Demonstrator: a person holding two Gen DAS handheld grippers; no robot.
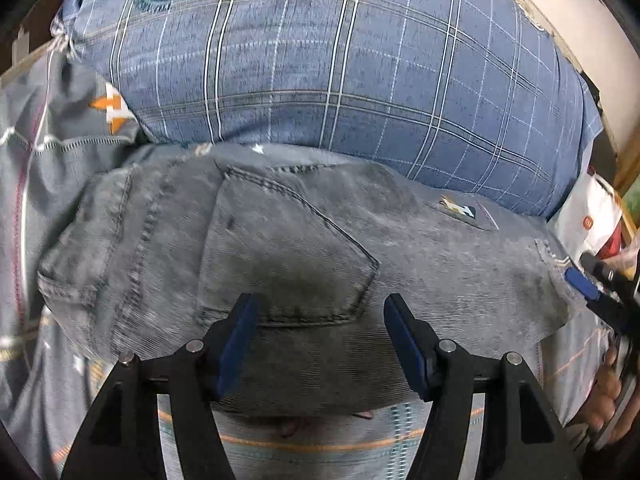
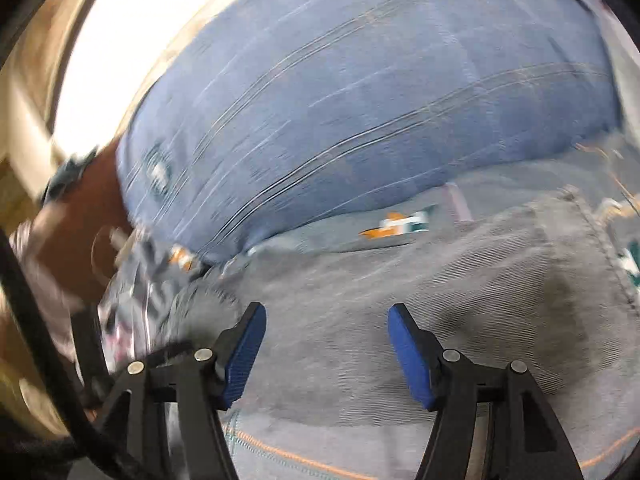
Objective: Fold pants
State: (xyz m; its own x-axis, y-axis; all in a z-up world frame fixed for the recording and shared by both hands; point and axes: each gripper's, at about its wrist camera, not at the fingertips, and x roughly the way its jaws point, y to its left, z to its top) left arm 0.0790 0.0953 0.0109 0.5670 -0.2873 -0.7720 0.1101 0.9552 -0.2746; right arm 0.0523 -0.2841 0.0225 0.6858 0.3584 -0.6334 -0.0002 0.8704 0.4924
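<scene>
Both tongs, left (image 1: 320, 312) and right (image 2: 324, 322), agape and empty above folded grey pants (image 1: 420, 248).

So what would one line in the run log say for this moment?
task: fold pants | left gripper: open, over pants | right gripper: open, over pants | pants: folded, beside blue pillow

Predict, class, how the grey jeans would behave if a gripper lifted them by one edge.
The jeans would probably droop, not hold shape: they lie folded in soft layers on the bedsheet. They likely feel fairly heavy for their size, given thick denim with stitched seams and a pocket. The coarse weave should grip rather than slip.
</scene>
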